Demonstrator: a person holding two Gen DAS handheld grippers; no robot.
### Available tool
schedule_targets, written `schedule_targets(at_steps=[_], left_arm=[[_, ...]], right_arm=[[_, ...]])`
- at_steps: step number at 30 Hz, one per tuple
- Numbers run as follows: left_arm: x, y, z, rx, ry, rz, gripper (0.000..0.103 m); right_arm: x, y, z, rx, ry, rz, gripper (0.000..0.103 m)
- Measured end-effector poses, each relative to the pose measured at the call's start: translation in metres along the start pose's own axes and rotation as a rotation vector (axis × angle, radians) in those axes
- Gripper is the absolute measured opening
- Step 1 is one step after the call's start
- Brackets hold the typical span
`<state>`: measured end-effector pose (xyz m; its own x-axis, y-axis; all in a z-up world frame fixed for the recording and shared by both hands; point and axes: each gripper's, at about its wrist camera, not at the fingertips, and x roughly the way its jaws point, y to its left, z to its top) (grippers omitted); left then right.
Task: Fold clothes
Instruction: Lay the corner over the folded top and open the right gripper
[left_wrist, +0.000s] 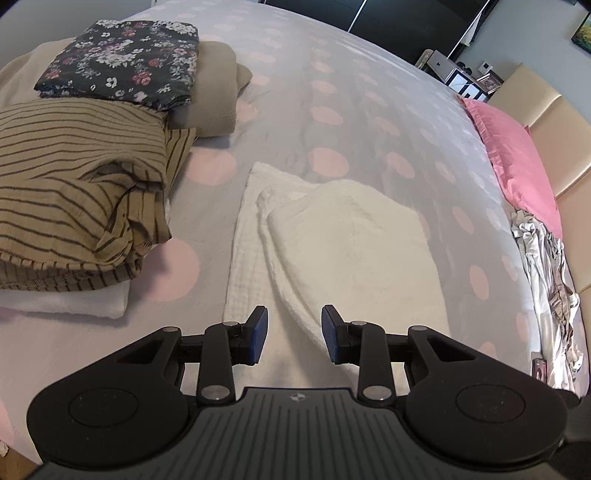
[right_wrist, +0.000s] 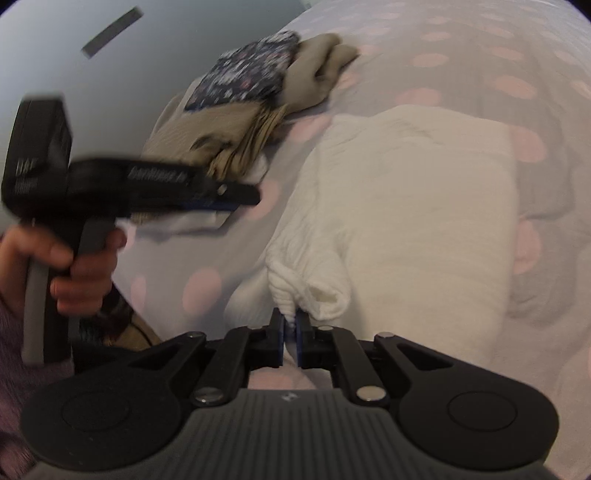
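A white textured garment (left_wrist: 332, 243) lies partly folded on the dotted bedspread (left_wrist: 332, 92). My left gripper (left_wrist: 294, 334) is open and empty, just above the garment's near edge. In the right wrist view my right gripper (right_wrist: 291, 334) is shut on a bunched corner of the white garment (right_wrist: 399, 199). The left gripper (right_wrist: 221, 201) shows there too, blurred, held in a hand at the left.
A stack of folded clothes sits at the left: a striped tan piece (left_wrist: 74, 184), a dark floral piece (left_wrist: 122, 59) and a beige one (left_wrist: 218, 92). A pink pillow (left_wrist: 517, 158) and crumpled pale clothes (left_wrist: 546, 295) lie along the right edge by the headboard.
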<state>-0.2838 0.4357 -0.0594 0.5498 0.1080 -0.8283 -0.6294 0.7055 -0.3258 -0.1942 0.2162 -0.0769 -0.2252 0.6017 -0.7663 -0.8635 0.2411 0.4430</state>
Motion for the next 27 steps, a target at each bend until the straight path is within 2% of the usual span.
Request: schedule_targets(at_steps=[3, 5, 9, 12, 15, 17, 22, 24, 27], left_arm=[[0.004, 0.005, -0.002, -0.012, 0.013, 0.01, 0.029], [0.006, 0.009, -0.004, -0.025, 0.024, 0.014, 0.029], [0.009, 0.011, -0.011, -0.035, 0.061, -0.018, 0.029], [0.014, 0.009, -0.02, -0.016, 0.091, -0.034, 0.03], [0.021, 0.005, -0.032, 0.0, 0.135, -0.048, 0.04], [0.027, 0.002, -0.041, 0.013, 0.169, -0.052, 0.04], [0.04, -0.008, -0.064, 0.06, 0.258, -0.049, 0.04], [0.043, -0.013, -0.072, 0.094, 0.278, -0.031, 0.04], [0.049, -0.022, -0.082, 0.163, 0.296, 0.037, 0.04]], right_arm=[[0.008, 0.011, -0.013, -0.054, 0.027, 0.002, 0.022], [0.008, 0.015, -0.018, -0.082, 0.033, 0.009, 0.033], [0.002, 0.018, -0.024, -0.126, 0.023, 0.0, 0.039], [0.004, 0.013, -0.028, -0.132, 0.03, -0.034, 0.039], [0.009, 0.008, -0.032, -0.125, 0.049, -0.061, 0.039], [0.014, 0.004, -0.035, -0.109, 0.063, -0.072, 0.04], [0.024, 0.011, -0.048, -0.148, 0.046, -0.184, 0.041], [0.029, 0.017, -0.052, -0.201, 0.031, -0.252, 0.041], [0.029, 0.021, -0.057, -0.264, 0.028, -0.28, 0.044]])
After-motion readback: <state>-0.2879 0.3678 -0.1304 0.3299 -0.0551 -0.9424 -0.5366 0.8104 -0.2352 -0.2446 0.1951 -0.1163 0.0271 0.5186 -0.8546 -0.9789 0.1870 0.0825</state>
